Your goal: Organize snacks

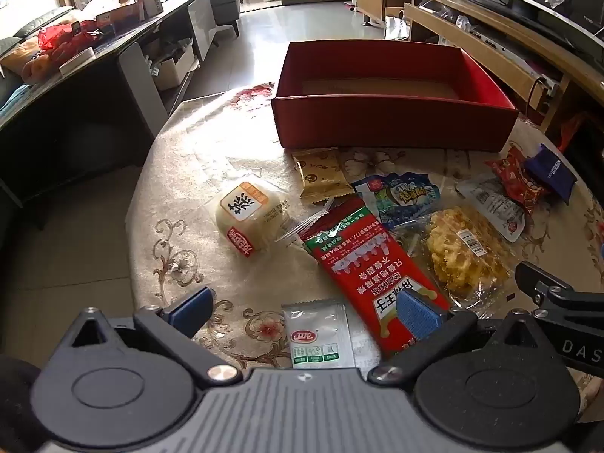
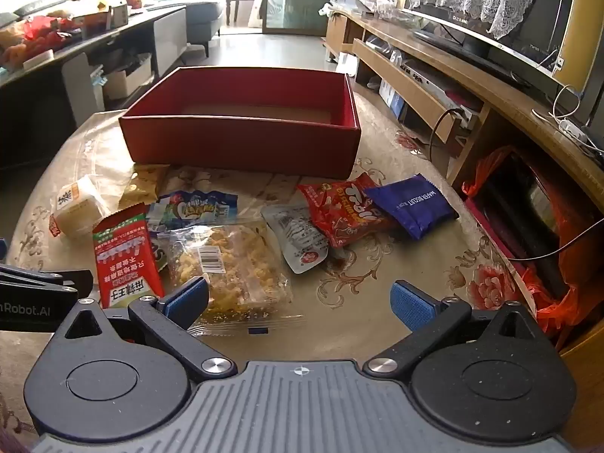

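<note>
Spread wide, my left tool [image 1: 304,311] hovered over the white sachet [image 1: 319,334]; my right tool [image 2: 300,300] gaped too. Snacks overlapped mid-frame below the red box [image 2: 241,147], so I risked pinching two wrappers.

Both my wrist cameras look forward, low and close over the floral-clothed round table [image 1: 196,173]; the left one sits left of the right. Both share the open red cardboard box [image 1: 392,120] [image 2: 241,139] and scattered snack packets.

Black ribbed gripper bodies, silver screws, blue textured fingers [image 2: 413,304].
</note>
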A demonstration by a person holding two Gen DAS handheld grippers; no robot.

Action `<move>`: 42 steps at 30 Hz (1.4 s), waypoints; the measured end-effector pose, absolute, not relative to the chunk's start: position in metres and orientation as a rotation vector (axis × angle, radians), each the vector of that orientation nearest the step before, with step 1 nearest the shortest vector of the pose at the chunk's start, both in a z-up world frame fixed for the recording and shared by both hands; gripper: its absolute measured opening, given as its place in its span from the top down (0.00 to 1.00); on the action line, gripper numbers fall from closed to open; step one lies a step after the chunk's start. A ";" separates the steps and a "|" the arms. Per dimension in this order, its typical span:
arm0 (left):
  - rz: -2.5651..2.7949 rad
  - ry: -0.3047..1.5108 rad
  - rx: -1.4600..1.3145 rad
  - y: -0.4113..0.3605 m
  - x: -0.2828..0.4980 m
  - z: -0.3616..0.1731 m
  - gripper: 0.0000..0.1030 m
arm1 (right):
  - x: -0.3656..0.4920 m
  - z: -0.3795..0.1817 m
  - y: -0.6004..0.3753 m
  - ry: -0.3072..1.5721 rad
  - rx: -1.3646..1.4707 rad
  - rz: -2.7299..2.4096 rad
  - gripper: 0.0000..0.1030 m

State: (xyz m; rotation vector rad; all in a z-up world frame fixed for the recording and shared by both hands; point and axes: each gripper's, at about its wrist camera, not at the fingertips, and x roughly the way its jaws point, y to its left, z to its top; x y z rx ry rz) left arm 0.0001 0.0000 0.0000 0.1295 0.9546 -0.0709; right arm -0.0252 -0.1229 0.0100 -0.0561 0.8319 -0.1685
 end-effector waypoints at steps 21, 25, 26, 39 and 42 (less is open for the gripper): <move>-0.081 0.984 0.116 0.002 0.002 -0.008 0.00 | -0.025 0.008 -0.122 0.839 -0.056 -0.170 0.00; -0.083 0.987 0.113 0.002 0.001 -0.008 0.00 | -0.025 0.008 -0.121 0.839 -0.056 -0.169 0.00; -0.084 0.989 0.113 0.002 0.001 -0.009 0.00 | -0.025 0.008 -0.122 0.839 -0.056 -0.169 0.00; -0.089 0.999 0.110 0.001 0.001 -0.008 0.00 | -0.025 0.007 -0.121 0.842 -0.058 -0.168 0.00; -0.089 1.002 0.107 0.002 0.002 -0.008 0.00 | -0.025 0.007 -0.121 0.842 -0.058 -0.168 0.00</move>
